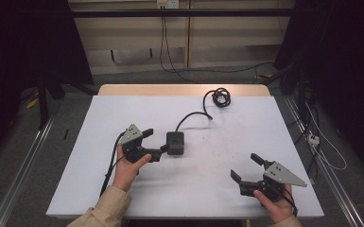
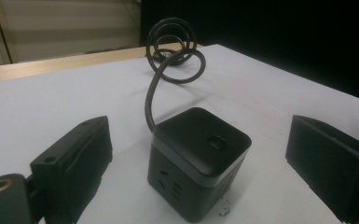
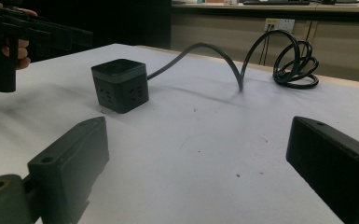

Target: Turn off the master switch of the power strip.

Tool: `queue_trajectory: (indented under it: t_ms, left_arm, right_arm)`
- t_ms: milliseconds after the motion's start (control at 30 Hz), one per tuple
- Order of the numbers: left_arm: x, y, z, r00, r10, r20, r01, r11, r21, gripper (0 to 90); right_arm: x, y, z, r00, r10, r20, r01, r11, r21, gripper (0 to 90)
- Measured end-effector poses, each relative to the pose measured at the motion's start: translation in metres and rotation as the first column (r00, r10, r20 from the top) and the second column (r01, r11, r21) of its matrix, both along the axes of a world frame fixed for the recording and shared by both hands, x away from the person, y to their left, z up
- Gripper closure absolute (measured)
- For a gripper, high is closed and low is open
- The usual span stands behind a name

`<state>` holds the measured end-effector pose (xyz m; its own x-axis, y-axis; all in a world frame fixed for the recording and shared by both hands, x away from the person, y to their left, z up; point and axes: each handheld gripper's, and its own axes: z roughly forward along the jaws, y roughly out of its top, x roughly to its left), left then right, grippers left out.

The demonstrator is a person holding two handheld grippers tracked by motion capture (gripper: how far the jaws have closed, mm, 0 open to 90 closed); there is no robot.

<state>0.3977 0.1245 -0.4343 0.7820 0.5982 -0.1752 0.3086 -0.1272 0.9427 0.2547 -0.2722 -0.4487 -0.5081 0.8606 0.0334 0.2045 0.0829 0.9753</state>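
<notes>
- Left gripper point(image 1: 157, 141): fingers point(image 2: 74, 163) spread wide, one on each side of the black cube power socket point(image 2: 196, 158), gripping nothing; contact cannot be told.
- Right gripper point(image 1: 246, 168): fingers point(image 3: 70, 168) spread, empty, well apart from the socket.
- Socket stands mid-tabletop point(image 1: 227, 142); its black cable point(image 1: 192, 115) arcs to a coil point(image 1: 221, 97) at the far edge.
- White tabletop, faintly speckled; beyond it grey floor, beige wall panels, dark curtains.

The desk point(image 1: 99, 189) lies bare between the left tongs point(image 1: 156, 141) and the right tongs point(image 1: 246, 166). The cube point(image 1: 175, 143) sits between the left jaws, gaps on both sides. Its cord point(image 1: 191, 116) arcs far right to a coil point(image 1: 220, 97).
</notes>
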Motion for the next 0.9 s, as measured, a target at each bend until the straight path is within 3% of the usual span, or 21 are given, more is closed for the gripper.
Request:
queue_trajectory:
  t_ms: [900]
  left_arm:
    - [0.0081,-0.0086,0.0011,0.9998,0.006,0.017,-0.006,0.9999,0.013,12.5]
  right_arm:
    - [-0.0003,0.0005,0.0002,1.0000,0.003,0.001,-0.003,1.000,0.000,5.2]
